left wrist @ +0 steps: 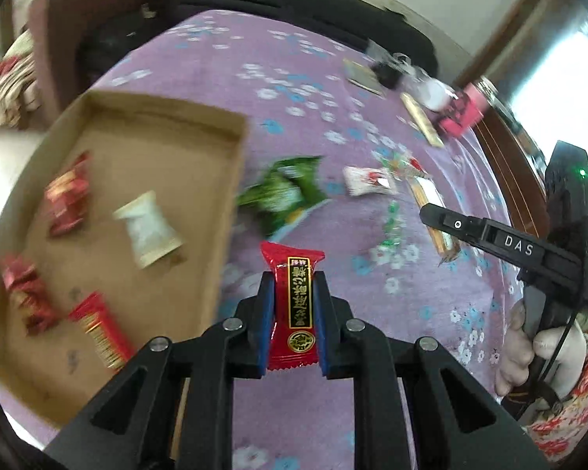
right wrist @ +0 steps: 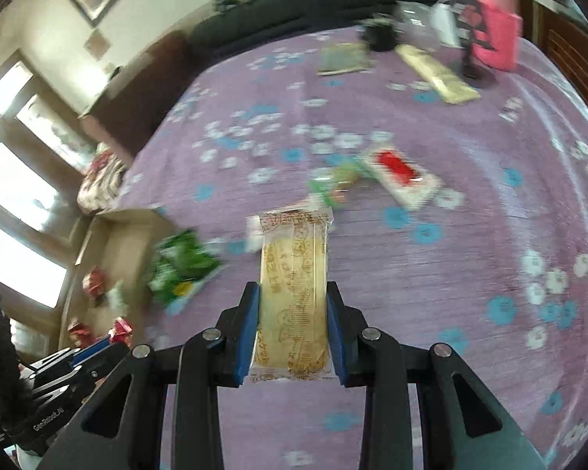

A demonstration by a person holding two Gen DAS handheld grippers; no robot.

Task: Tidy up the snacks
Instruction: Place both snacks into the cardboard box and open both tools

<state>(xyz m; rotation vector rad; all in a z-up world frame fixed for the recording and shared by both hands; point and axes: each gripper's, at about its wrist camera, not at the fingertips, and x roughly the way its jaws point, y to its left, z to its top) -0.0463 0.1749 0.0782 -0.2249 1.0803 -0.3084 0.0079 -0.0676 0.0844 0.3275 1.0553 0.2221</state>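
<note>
Snacks in both claws now, so the step looks like carrying them over to the cardboard box (left wrist: 109, 180) & dropping them in. To do it well, imo: keep each pack pinched till it's fully past the box wall, lower close to the box floor, then let go over a bare patch, not on top of the packs already inside. One hand at a time, since the box is on the left & the two claws could bump.

Left claw (left wrist: 293, 313) is pinched on a red candy pack (left wrist: 293, 301), held upright betw the blue pads, top end sticking out past the tips. It hangs over the purple flowered table (left wrist: 372, 313), just beside the box's near wall, not yet over it.

Right claw (right wrist: 293, 325) grips a pale yellow cake bar (right wrist: 294, 293) lengthwise, pads pressing both long sides. Box (right wrist: 109, 258) sits well off to its left, w/ a green bag (right wrist: 180, 270) lying betw them, against the box edge.

More packs lie loose on the table further out, blurred
</note>
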